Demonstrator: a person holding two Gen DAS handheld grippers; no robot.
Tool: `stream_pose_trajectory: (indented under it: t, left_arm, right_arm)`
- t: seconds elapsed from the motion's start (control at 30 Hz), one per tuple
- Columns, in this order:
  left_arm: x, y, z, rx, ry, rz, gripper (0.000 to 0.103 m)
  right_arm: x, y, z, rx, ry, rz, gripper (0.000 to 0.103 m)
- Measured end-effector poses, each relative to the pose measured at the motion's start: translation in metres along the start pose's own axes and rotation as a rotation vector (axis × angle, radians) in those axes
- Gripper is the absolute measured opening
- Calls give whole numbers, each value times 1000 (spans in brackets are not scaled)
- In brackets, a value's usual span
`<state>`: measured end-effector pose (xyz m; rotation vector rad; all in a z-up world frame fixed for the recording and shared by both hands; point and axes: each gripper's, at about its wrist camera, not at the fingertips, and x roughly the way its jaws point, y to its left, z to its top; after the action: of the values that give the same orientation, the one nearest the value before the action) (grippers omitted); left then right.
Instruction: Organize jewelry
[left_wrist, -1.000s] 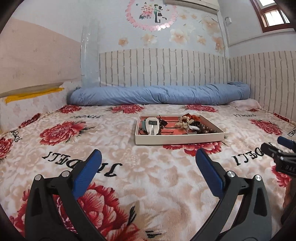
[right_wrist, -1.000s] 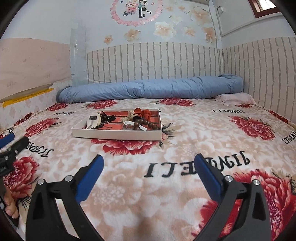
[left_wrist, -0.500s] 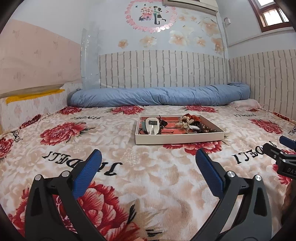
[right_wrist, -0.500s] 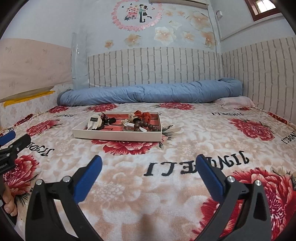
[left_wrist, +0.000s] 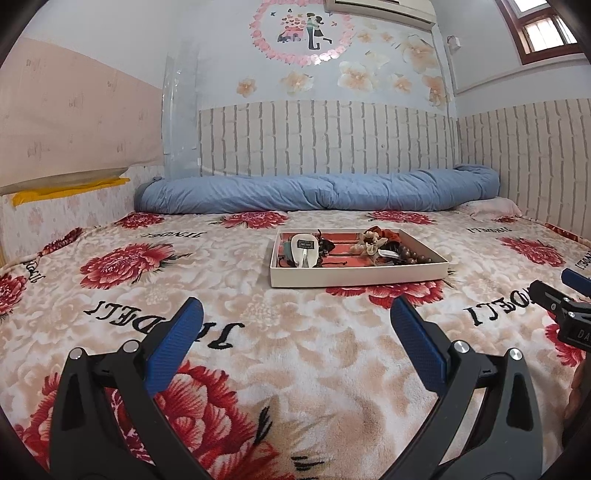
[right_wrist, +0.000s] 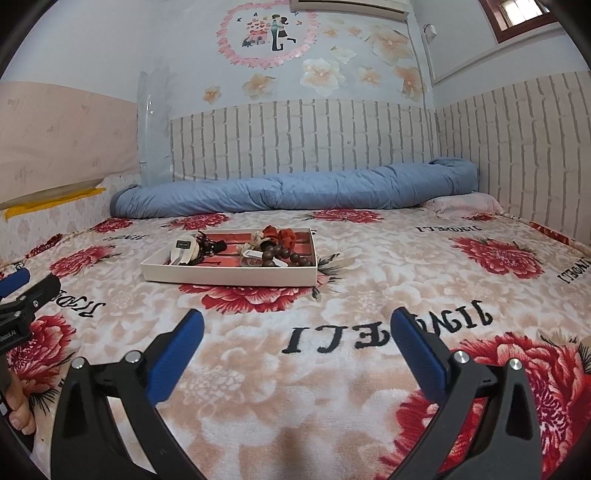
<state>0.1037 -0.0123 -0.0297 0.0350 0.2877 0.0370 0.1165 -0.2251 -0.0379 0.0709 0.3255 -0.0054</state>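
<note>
Left wrist: left claw (left_wrist: 297, 321) spread wide, empty. Jewelry tray (left_wrist: 358, 275) on the bed (left_wrist: 110, 295) dead ahead, slightly right, well apart, long axis crosswise.

Right wrist: right claw (right_wrist: 297, 332) spread, empty. Tray (right_wrist: 231, 275) ahead-left, bead bracelet (right_wrist: 286, 256) at its nearer right end. Neither claw clearly nearer.

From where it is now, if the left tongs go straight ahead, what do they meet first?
Probably the tray: it lies ahead of the open left tongs, slightly right of centre. Only bare blanket lies between, though depth is unclear.
</note>
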Motion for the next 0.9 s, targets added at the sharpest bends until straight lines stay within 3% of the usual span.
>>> stream_pose_trajectory:
  t: [0.9]
  left_arm:
    - [1,-1,0,-4,9,-3,98]
  right_arm:
    - [-1,1,1,9,7,1,99]
